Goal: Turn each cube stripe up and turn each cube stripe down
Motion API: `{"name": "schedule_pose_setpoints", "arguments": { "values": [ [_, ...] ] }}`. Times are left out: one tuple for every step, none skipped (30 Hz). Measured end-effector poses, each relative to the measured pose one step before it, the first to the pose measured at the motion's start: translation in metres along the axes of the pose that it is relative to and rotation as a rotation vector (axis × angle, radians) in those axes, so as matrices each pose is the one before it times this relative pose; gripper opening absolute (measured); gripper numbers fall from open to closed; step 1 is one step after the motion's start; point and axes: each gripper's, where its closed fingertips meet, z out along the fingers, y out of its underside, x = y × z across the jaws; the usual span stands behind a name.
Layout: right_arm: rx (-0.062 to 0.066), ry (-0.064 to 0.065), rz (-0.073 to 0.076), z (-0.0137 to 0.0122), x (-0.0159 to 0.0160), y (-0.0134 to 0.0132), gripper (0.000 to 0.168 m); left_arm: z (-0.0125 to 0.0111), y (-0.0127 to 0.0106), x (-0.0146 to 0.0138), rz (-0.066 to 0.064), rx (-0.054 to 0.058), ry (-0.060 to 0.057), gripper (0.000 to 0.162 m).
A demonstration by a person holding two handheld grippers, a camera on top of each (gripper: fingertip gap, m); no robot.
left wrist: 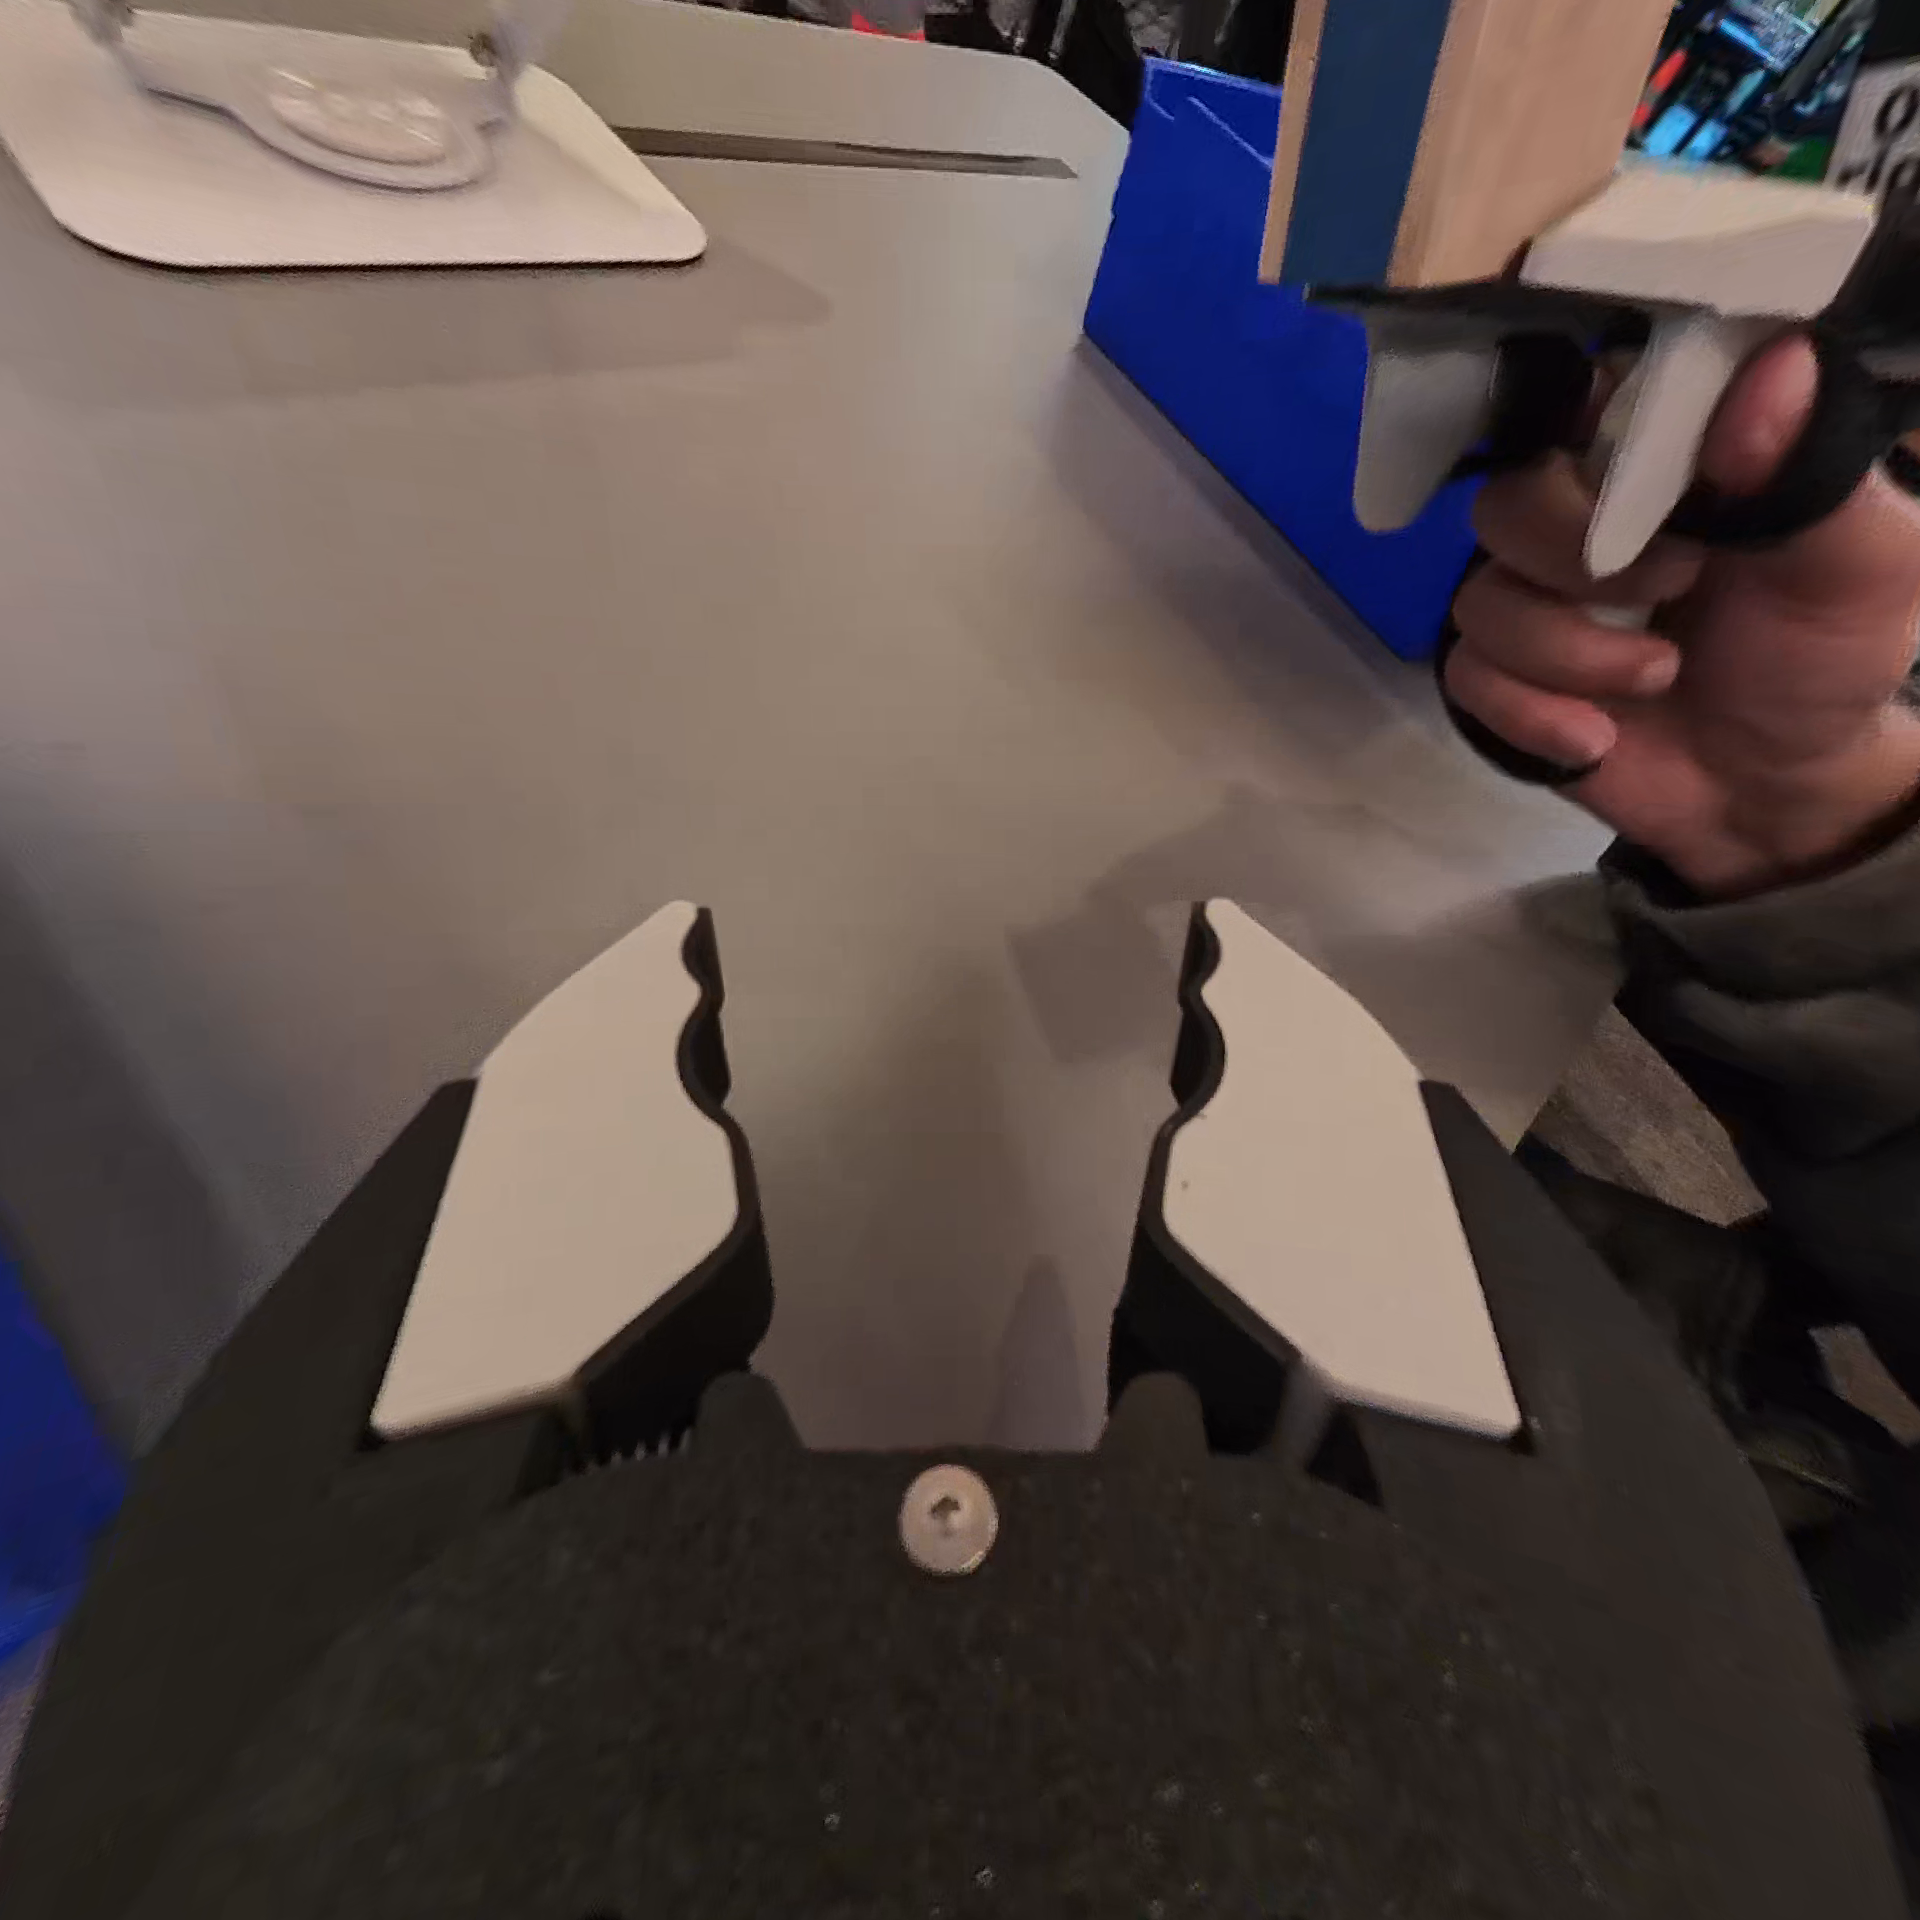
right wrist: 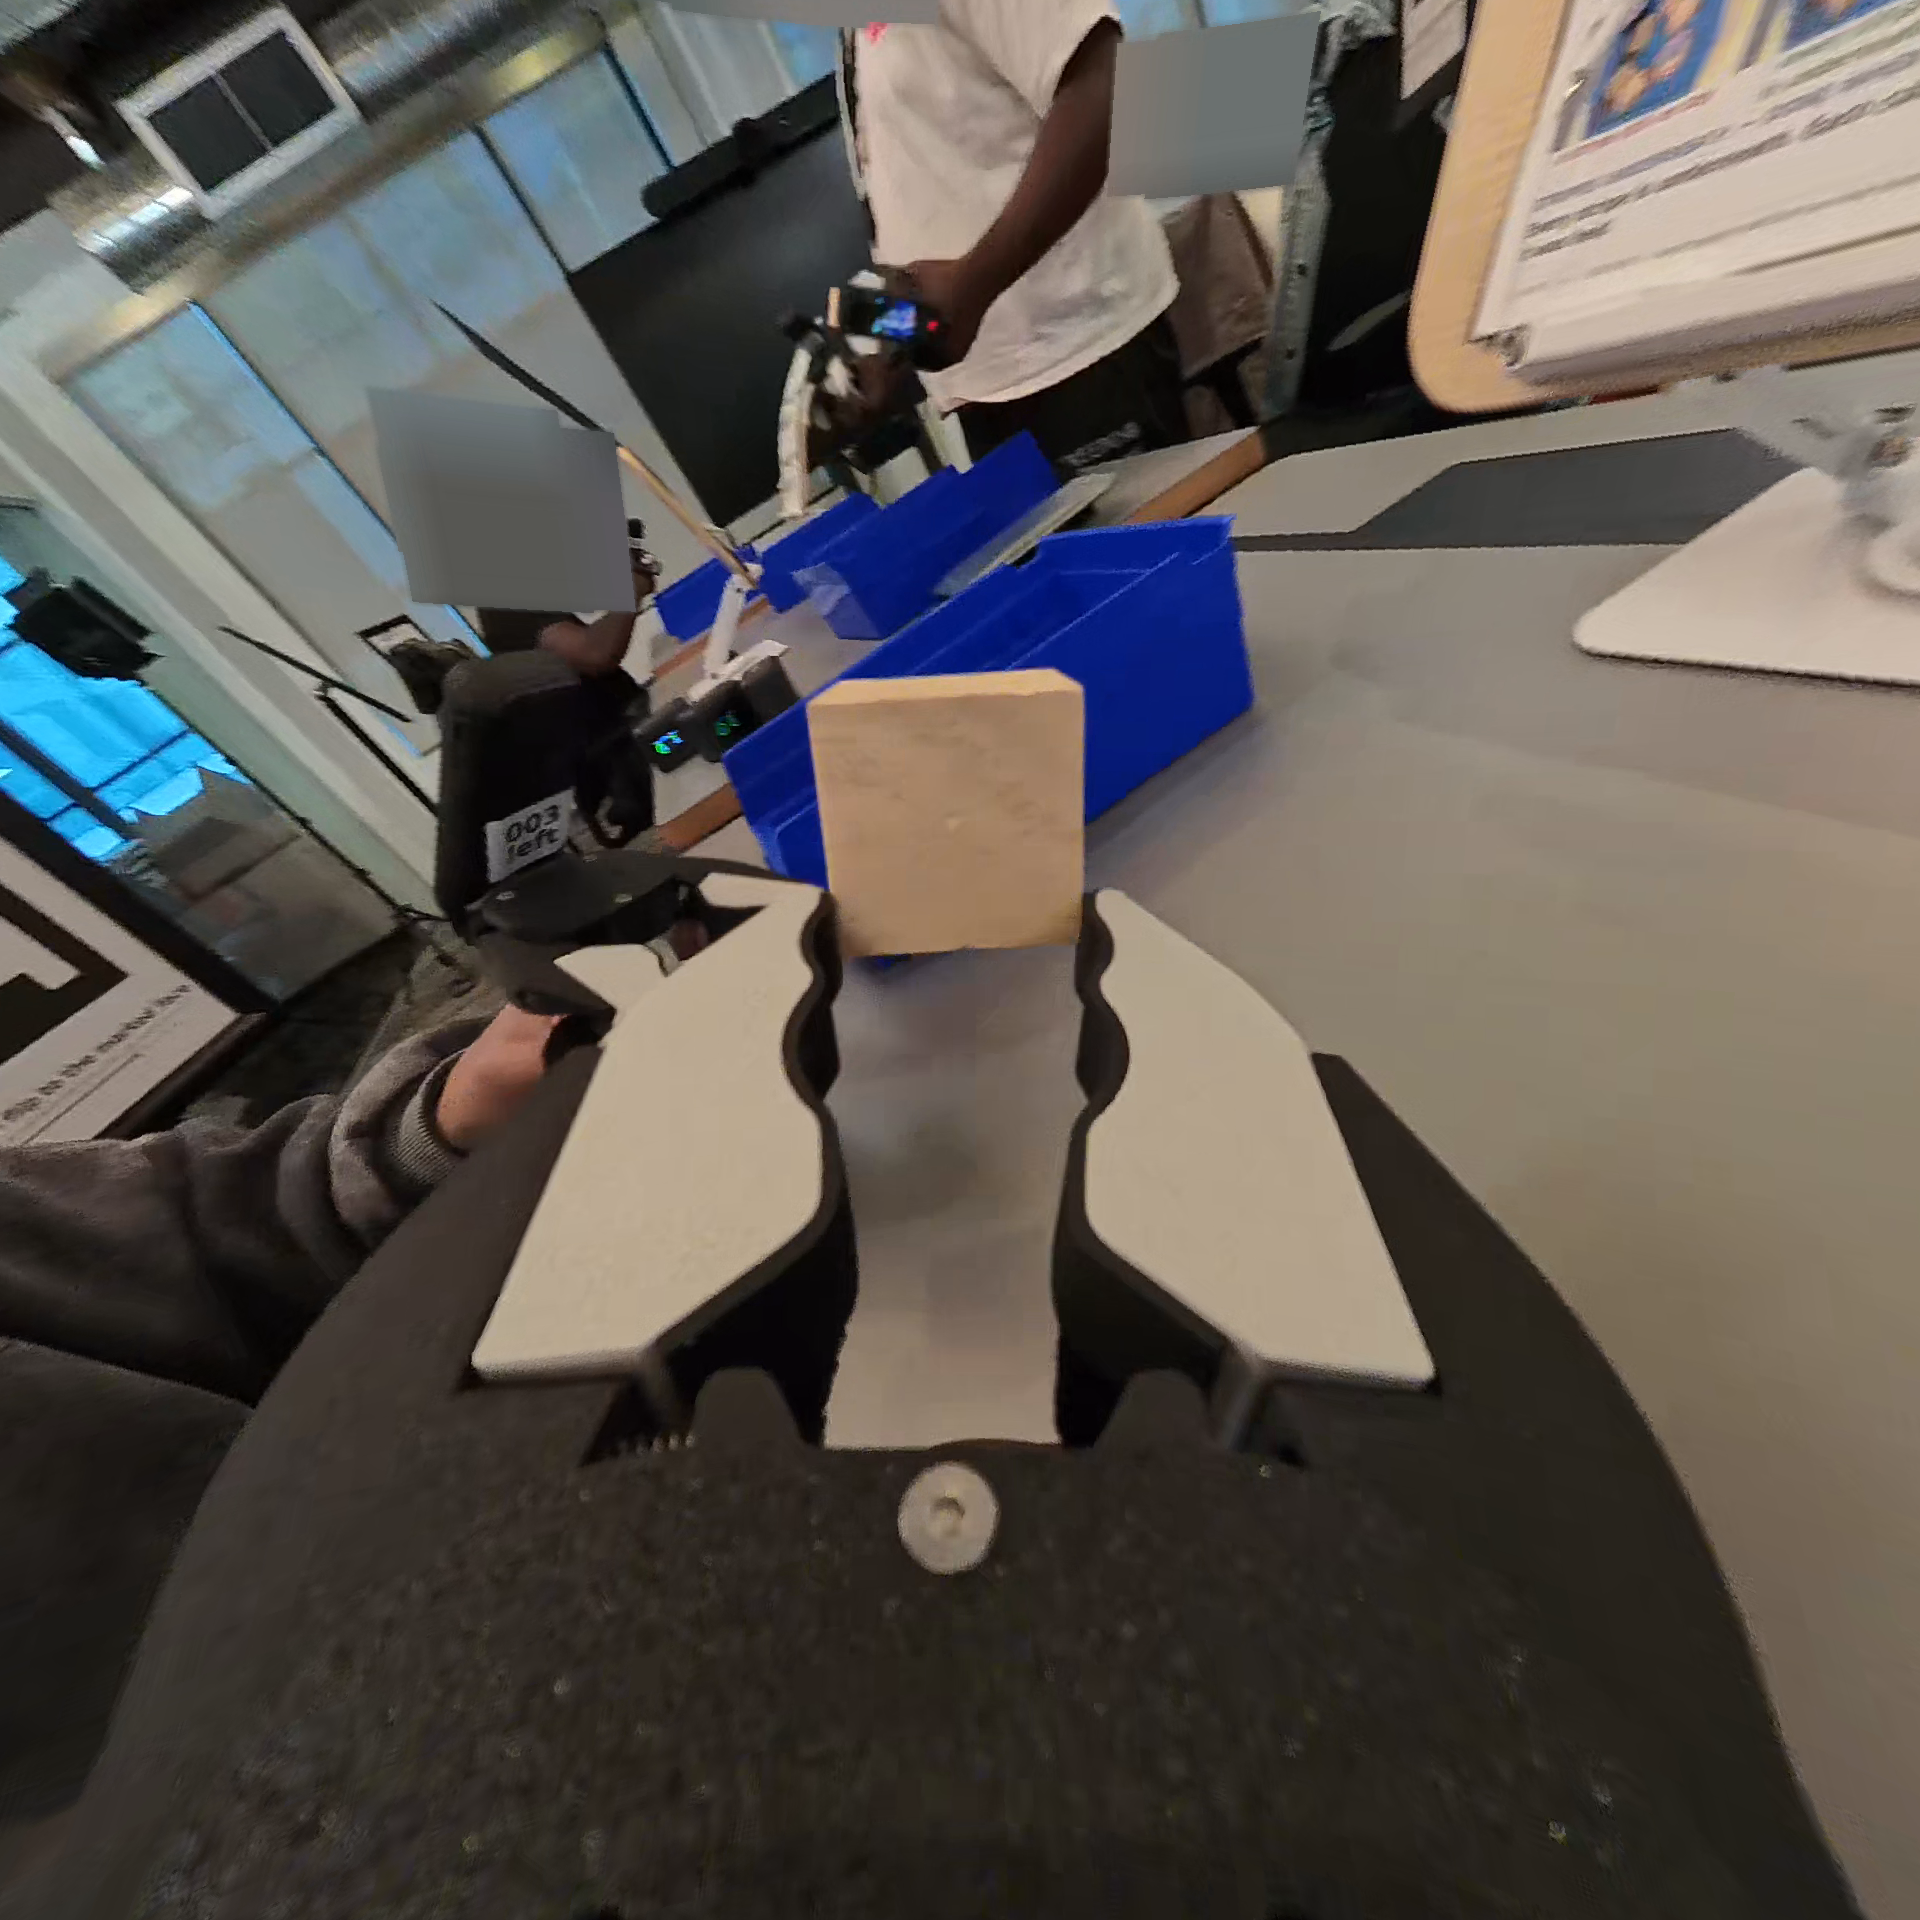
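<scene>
Evidently only partway through. Found the right gripper (right wrist: 961, 914) clamped on the wooden cube (right wrist: 945, 810) at its very fingertips, lifted clear of the grey table (right wrist: 1507, 935) and hanging in front of the blue bin (right wrist: 1091, 644). Showed only a plain wooden face in the right wrist view. Showed the blue stripe (left wrist: 1361, 135) in the left wrist view, running along a face turned sideways toward that camera, so read as neither stripe up nor stripe down at that instant.

Found the left gripper (left wrist: 951, 914) spread wide with nothing between its fingers, low over bare table, well apart from the cube and from the hand (left wrist: 1662, 707) gripping the other tool.

Saw no second cube in either view, on the table or in the visible part of the bin. Could not count cubes finished or cubes waiting.

Judged the turn in hand as unfinished: left to do, rotating the stripe to top or bottom, setting the cube down on the table, then opening the fingers. Judged the grip shallow, so some risk of slipping during the rotation.
</scene>
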Motion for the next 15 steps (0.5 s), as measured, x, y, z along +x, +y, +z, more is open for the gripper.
{"name": "schedule_pose_setpoints", "arguments": {
  "values": [
    [-0.0034,0.0336,-0.0136,-0.00665,0.00340,-0.00720,0.044,0.00224,0.00184,0.00156,0.0211,-0.0137,0.0023,0.084],
    [0.0035,0.0527,-0.0200,-0.01063,0.00578,-0.01180,0.044,0.00166,0.00278,0.00019,0.0231,-0.0184,-0.0065,0.083],
    [0.0085,0.0702,-0.0191,-0.01504,0.00922,-0.01557,0.044,0.00083,0.00235,0.00031,0.0199,-0.0116,-0.0058,0.082],
    [0.0073,0.0827,-0.0160,-0.01869,0.01314,-0.01710,0.044,0.00024,0.00169,0.00143,0.0155,-0.0055,0.0015,0.081],
    [0.0031,0.0945,-0.0134,-0.02105,0.01766,-0.01680,0.044,-0.00008,0.00127,0.00163,0.0110,-0.0055,0.0035,0.079],
    [-0.0092,0.1135,-0.0152,-0.02161,0.02359,-0.01354,0.044,-0.00006,0.00081,0.00179,0.0069,-0.0064,0.0035,0.079],
    [-0.0444,0.1310,-0.0183,-0.01910,0.02963,-0.00537,0.044,-0.00007,0.00079,0.00196,0.0042,-0.0097,0.0053,0.079],
    [-0.0702,0.1395,-0.0129,-0.01461,0.03395,0.00319,0.044,-0.00021,0.00009,0.00182,0.0023,-0.0044,0.0059,0.079],
    [-0.0650,0.1345,-0.0059,-0.00825,0.03427,0.00852,0.044,-0.00020,-0.00037,0.00180,0.0026,0.0003,0.0074,0.078],
    [-0.0548,0.1191,0.0030,-0.00133,0.03139,0.01141,0.044,0.00006,0.00007,0.00119,0.0019,-0.0024,0.0058,0.078],
    [-0.0633,0.0817,0.0174,0.00547,0.02425,0.01417,0.044,0.00024,0.00048,0.00044,-0.0007,-0.0047,0.0036,0.078],
    [-0.0902,0.0440,0.0205,0.01080,0.01702,0.01705,0.044,0.00045,0.00100,0.00003,-0.0039,-0.0073,0.0040,0.078],
    [-0.0908,0.0321,0.0178,0.01295,0.01379,0.01584,0.044,0.00064,0.00141,0.00015,-0.0065,-0.0087,0.0053,0.077],
    [-0.0752,0.0382,0.0199,0.01317,0.01379,0.01251,0.044,0.00062,0.00156,0.00011,-0.0076,-0.0084,0.0057,0.077],
    [-0.0623,0.0338,0.0203,0.01233,0.01206,0.00973,0.044,0.00073,0.00168,0.00019,-0.0065,-0.0089,0.0057,0.077]
  ]
}}
